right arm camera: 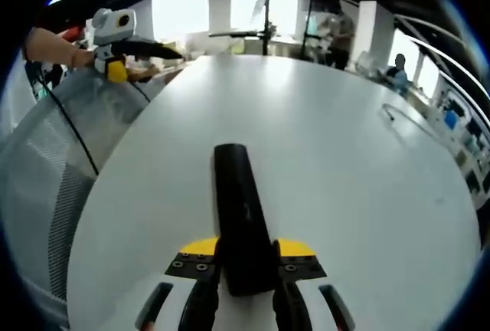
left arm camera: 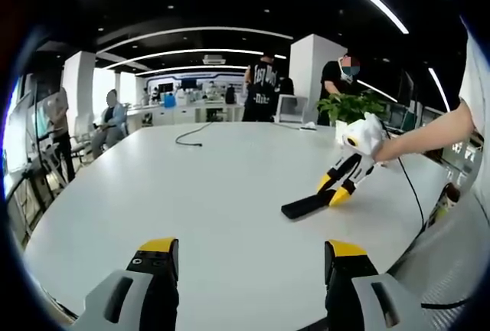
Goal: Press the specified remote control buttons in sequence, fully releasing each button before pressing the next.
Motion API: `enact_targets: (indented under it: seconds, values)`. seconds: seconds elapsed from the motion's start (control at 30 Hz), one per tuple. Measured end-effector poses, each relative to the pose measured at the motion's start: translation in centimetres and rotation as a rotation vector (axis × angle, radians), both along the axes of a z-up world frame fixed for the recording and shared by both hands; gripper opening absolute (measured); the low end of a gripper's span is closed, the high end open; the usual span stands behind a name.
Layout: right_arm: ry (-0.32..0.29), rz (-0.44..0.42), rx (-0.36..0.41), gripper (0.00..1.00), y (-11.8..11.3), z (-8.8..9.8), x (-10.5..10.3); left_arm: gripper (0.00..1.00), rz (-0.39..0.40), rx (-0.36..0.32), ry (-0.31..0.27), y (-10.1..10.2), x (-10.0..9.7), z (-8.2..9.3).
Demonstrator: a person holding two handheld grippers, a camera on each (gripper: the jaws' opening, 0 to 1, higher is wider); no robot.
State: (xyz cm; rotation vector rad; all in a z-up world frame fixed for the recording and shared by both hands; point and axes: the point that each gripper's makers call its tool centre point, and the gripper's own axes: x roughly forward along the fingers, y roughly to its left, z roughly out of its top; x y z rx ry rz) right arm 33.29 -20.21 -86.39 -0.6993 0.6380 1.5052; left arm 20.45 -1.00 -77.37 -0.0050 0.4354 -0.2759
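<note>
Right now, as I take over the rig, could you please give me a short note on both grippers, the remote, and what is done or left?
Right gripper: its jaws are closed on the near end of the black remote, which lies flat on the white table; it also shows in the left gripper view.
Left gripper: open, empty, above the table edge, apart from the remote.
Done: remote gripped. Whether any button has been pressed cannot be told.
Left: probably steady the remote and press the buttons in sequence, releasing fully between presses.

Right gripper [right arm camera: 245, 258] has its yellow-tipped jaws clamped on something black between them; left gripper [left arm camera: 253, 258] hangs forward, jaws spread wide, nothing between.
</note>
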Motion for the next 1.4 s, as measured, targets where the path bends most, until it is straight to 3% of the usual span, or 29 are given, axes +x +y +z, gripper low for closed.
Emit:
enact_targets:
  seconds: [0.53, 1.4]
  values:
    - [0.002, -0.015, -0.004, 0.24, 0.2, 0.2, 2.1, 0.79, -0.009, 0.009, 0.019, -0.1, -0.1, -0.3]
    - [-0.001, -0.015, -0.019, 0.25, 0.4, 0.1, 3.5, 0.79, 0.001, 0.008, 0.008, 0.1, 0.0, -0.2]
